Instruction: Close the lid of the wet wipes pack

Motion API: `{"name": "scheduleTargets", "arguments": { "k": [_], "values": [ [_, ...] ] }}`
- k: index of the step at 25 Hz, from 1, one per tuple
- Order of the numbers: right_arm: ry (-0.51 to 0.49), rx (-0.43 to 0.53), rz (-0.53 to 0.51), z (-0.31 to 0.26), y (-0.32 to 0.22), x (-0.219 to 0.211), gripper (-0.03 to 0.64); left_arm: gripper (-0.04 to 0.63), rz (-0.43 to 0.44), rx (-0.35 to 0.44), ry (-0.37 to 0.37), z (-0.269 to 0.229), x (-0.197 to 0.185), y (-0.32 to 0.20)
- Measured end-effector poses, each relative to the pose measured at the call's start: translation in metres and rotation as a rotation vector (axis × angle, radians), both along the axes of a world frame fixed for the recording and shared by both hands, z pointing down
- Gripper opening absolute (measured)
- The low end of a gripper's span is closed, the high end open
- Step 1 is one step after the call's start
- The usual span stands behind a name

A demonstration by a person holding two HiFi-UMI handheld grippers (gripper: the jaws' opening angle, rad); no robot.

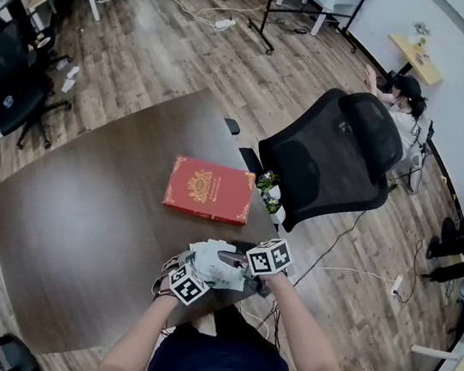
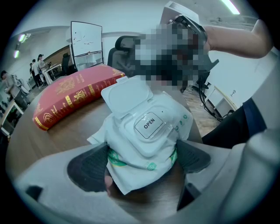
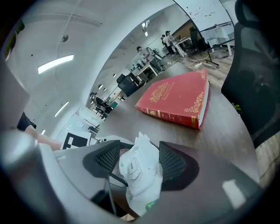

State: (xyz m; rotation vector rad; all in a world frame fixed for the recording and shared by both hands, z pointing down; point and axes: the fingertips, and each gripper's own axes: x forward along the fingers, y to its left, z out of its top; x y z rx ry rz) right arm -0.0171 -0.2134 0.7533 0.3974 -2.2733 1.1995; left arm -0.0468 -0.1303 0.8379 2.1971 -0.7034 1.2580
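Left tongs (image 2: 142, 159) pinch the wet wipes pack (image 2: 148, 144), with one dark pad pressed against each long side of its white wrapper, low down near the end closest to the person. Right tongs (image 3: 140, 164) are narrowed around the same pack from the other side, and in the right gripper view their mesh pads sit against its crumpled flanks. The pack rests on the dark brown table (image 1: 79, 227), right at the near edge in front of the person. It lies between the two marker cubes, the left one (image 1: 188, 284) and the right one (image 1: 269, 257), which nearly meet above it. The pack's plastic lid (image 2: 127, 97) stands open, hinged up and tilted toward the far side. Below the lid is a sticker printed "OPEN" (image 2: 149, 123), lying flat on the raised plastic frame. Farther out on the table, well apart from the pack, a red hardcover book (image 1: 210, 190) with gold ornament lies flat. Just beside its right end, a small potted plant (image 1: 268, 186) stands at the table's edge. Beyond the plant, a black mesh office chair (image 1: 331, 160) is pulled up to the table. Behind the chair, wood plank flooring (image 1: 149, 47) stretches away. A person (image 1: 405, 98) sits at a small desk by the far wall.
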Motion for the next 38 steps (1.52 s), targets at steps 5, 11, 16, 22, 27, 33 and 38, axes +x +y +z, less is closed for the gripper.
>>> {"name": "scheduleTargets", "arguments": {
  "k": [5,11,16,22,27,33,38],
  "values": [
    [-0.029,0.007,0.025,-0.011,0.004,-0.001,0.295,0.491,0.003,0.000,0.003,0.001,-0.001,0.001],
    [-0.062,0.041,0.047,-0.029,0.003,-0.007,0.272,0.491,0.004,0.006,0.014,0.000,0.000,0.001],
    [-0.069,0.031,0.027,-0.034,0.013,-0.012,0.240,0.491,0.005,0.004,0.010,0.000,0.000,0.001],
    [-0.046,0.110,0.071,-0.040,0.005,-0.006,0.213,0.491,0.008,0.004,0.007,-0.001,-0.001,0.001],
    [-0.020,0.109,0.091,-0.030,-0.013,-0.005,0.219,0.491,0.005,0.002,0.006,-0.001,-0.001,0.001],
    [0.023,0.059,0.029,-0.015,-0.006,-0.013,0.219,0.491,0.005,0.000,0.005,-0.002,0.000,0.001],
    [0.024,0.051,0.003,-0.014,0.009,-0.014,0.219,0.491,0.004,-0.002,0.008,-0.001,0.000,0.001]
  ]
}}
